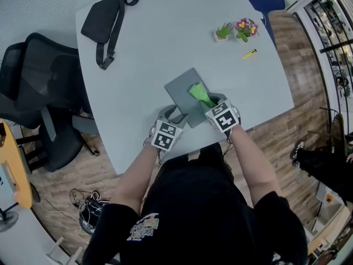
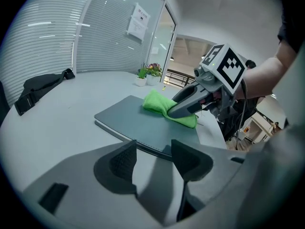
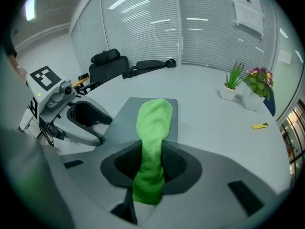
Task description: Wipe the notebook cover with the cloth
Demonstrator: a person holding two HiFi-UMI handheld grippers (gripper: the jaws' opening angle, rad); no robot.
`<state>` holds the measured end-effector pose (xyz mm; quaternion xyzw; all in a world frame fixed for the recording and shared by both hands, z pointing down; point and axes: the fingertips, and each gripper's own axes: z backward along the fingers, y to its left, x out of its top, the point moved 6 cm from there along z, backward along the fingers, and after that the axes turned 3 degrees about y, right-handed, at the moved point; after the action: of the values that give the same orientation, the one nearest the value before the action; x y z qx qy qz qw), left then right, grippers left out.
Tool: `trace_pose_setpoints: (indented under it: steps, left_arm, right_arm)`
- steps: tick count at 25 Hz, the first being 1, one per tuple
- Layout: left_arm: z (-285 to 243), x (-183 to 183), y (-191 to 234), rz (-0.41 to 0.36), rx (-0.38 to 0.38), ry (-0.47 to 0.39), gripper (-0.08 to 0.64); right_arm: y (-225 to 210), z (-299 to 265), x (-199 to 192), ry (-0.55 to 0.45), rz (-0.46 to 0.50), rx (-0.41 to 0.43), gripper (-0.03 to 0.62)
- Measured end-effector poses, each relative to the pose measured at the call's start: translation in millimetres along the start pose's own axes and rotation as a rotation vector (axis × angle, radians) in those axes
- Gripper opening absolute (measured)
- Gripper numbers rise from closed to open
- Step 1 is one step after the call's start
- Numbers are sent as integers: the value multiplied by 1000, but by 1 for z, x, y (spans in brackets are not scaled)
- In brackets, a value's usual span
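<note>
Notebook (image 1: 181,90) sits near our tabletop (image 1: 165,37) edge
Our right tool (image 3: 151,160) clamps the cloth (image 3: 153,120), left tool (image 2: 153,157) is apart; cloth hides some cover.

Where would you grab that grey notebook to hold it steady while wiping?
Probably take the notebook by its near edge, coming in low from the person's side with the open left gripper. It lies flat and thin, that edge faces the jaws, and the right gripper holds the cloth over the other side.

Cloth (image 1: 199,94) on notebook (image 1: 182,88), plants (image 1: 237,31) behind.
</note>
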<state>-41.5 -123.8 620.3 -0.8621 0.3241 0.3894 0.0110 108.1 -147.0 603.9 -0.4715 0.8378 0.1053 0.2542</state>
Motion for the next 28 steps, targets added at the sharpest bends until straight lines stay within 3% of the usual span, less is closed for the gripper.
trace_pose_setpoints:
  steps: [7, 11, 16, 21, 28]
  left_arm:
    - [-1, 0, -1, 3, -2, 0, 216]
    - [-1, 0, -1, 6, -5, 1, 216]
    - [0, 1, -2, 5, -5, -5, 216]
    - [-1, -1, -2, 8, -4, -1, 216]
    - [-3, 0, -4, 9, 4, 0, 216]
  right_arm:
    - [-28, 7, -6, 6, -75, -36, 110]
    - [-31, 8, -5, 19, -73, -43, 110]
    - [-40, 12, 3, -7, -75, -116, 110]
    - [-13, 5, 28, -84, -11, 44, 110]
    - [40, -19, 47, -20, 155, 228, 110]
